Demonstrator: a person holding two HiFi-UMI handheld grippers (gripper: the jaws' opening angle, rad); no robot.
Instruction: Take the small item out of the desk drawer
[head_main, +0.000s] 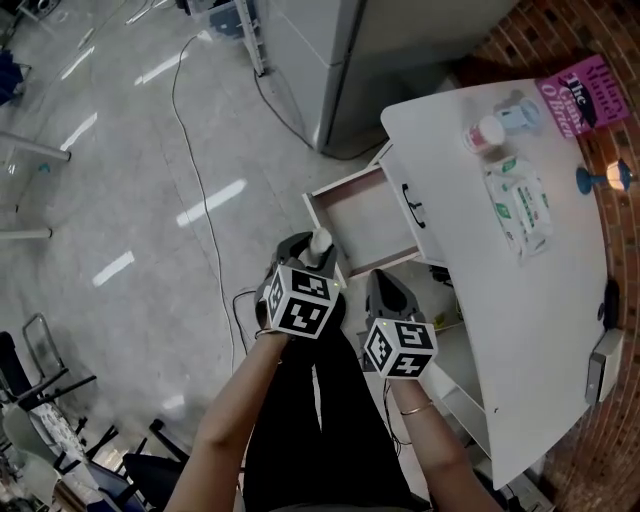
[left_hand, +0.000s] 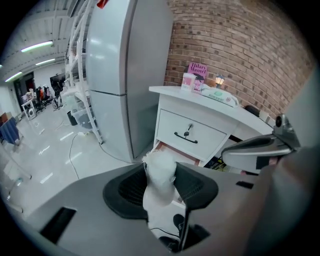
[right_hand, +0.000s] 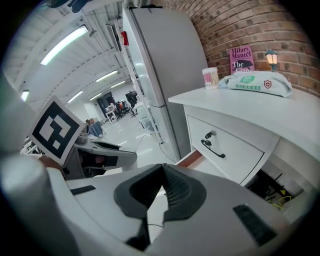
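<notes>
My left gripper (head_main: 312, 252) is shut on a small white item (head_main: 319, 241) with a fluffy top, which stands upright between the pads (left_hand: 159, 186). It hangs in the air just in front of the open desk drawer (head_main: 362, 222), whose pinkish inside shows nothing in it. That drawer juts from the white desk (head_main: 530, 330) below a shut drawer front with a black handle (left_hand: 187, 134). To the right of the left one, my right gripper (head_main: 384, 287) is shut with nothing between its pads (right_hand: 162, 192), also short of the drawer.
A tall grey cabinet (head_main: 330, 60) stands beyond the desk, with a cable (head_main: 195, 160) trailing over the floor. On the desk top are a wipes pack (head_main: 520, 205), a cup (head_main: 487, 132), a pink book (head_main: 575, 95) and a small lamp (head_main: 612, 177). Chairs (head_main: 40, 370) stand at the lower left.
</notes>
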